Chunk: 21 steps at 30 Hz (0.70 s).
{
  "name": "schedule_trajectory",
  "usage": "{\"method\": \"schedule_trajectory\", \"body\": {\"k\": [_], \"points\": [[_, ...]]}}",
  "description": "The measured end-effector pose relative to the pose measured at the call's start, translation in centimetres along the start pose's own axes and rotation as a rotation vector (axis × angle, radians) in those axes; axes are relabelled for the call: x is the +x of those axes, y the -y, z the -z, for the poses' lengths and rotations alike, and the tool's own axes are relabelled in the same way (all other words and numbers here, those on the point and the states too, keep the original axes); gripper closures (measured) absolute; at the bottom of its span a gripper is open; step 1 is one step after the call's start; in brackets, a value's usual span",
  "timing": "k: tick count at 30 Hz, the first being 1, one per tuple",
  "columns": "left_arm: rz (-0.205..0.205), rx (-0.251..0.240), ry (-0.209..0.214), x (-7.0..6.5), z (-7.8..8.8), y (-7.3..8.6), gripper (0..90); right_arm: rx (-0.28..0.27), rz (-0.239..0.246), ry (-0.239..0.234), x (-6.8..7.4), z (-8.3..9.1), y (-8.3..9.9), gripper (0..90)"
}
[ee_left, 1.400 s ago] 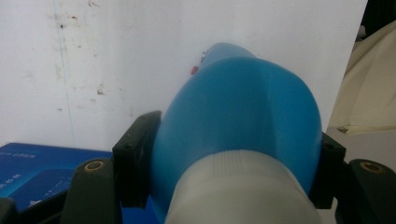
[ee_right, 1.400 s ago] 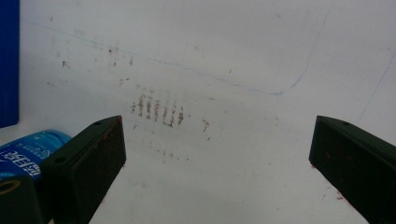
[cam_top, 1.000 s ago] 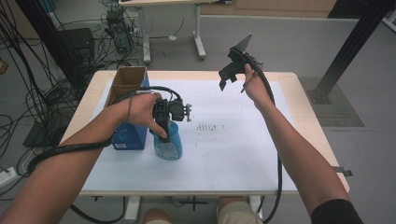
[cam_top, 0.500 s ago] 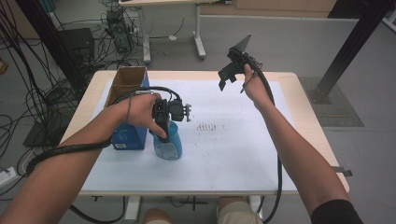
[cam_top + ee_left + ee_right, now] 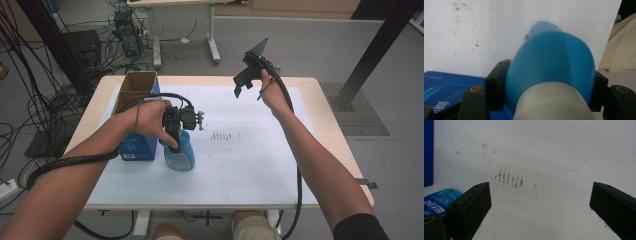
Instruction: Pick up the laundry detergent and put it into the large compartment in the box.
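A blue bottle (image 5: 181, 154) with a white neck stands on the white sheet (image 5: 240, 165) at the table's left. My left gripper (image 5: 176, 139) comes down on it from above and is shut on its upper part. In the left gripper view the black pads (image 5: 497, 85) press both sides of the blue bottle (image 5: 551, 62). My right gripper (image 5: 240, 85) is held up in the air over the far middle of the table. Its jaws stand wide open in the right gripper view, nothing between them (image 5: 541, 188), above a patch of reddish marks (image 5: 509, 178).
A dark blue box (image 5: 136, 146) sits just left of the bottle, with an open cardboard box (image 5: 134, 86) behind it. The blue bottle's label (image 5: 437, 201) and the blue box's edge (image 5: 427, 152) lie left of my right gripper's jaws. Cables trail off both grippers.
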State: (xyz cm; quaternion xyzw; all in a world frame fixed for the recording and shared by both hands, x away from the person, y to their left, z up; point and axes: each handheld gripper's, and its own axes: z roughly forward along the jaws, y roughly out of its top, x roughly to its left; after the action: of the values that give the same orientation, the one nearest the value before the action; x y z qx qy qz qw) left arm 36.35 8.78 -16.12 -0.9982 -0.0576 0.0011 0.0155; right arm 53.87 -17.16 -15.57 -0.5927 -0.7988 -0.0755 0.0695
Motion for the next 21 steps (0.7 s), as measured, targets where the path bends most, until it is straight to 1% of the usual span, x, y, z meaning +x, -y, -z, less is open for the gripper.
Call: {"method": "schedule_trajectory", "body": {"k": [2, 4, 12, 14, 16, 17, 18, 19, 20, 21], "points": [[0.006, -0.008, 0.021, 0.2, 0.0, 0.1, 35.0, -0.003, 0.002, 0.0, 0.0, 0.0, 0.0, 3.8], [0.006, -0.008, 0.027, 0.2, 0.0, 0.0, 35.0, 0.0, 0.0, 0.0, 0.1, 0.0, 0.0, 3.8], [0.027, -0.018, 0.029, -0.1, 0.5, 0.1, 35.1, 0.01, 0.012, 0.008, 0.7, -0.4, -0.3, 3.9], [0.042, -0.019, 0.036, 0.0, 0.9, 0.0, 35.1, 0.011, 0.014, 0.009, 0.8, -0.4, -0.3, 3.8], [0.078, -0.022, 0.049, 0.2, 1.8, -0.1, 35.1, 0.011, 0.011, 0.009, 0.8, -0.4, -0.2, 3.8], [0.102, -0.015, 0.06, 0.5, 2.3, -0.3, 35.1, 0.009, 0.014, 0.009, 0.8, -0.5, -0.2, 3.8], [0.102, -0.015, 0.06, 0.5, 2.3, -0.3, 35.1, 0.009, 0.014, 0.009, 0.8, -0.5, -0.2, 3.8], [0.122, -0.023, 0.062, 0.4, 3.3, -0.2, 35.1, 0.012, 0.013, 0.011, 0.9, -0.4, -0.2, 3.8], [0.135, -0.019, 0.059, 0.5, 3.9, -0.3, 35.1, 0.011, 0.013, 0.011, 1.0, -0.5, -0.1, 3.8], [0.135, -0.019, 0.059, 0.5, 3.9, -0.3, 35.1, 0.011, 0.013, 0.011, 1.0, -0.5, -0.1, 3.8]]}}
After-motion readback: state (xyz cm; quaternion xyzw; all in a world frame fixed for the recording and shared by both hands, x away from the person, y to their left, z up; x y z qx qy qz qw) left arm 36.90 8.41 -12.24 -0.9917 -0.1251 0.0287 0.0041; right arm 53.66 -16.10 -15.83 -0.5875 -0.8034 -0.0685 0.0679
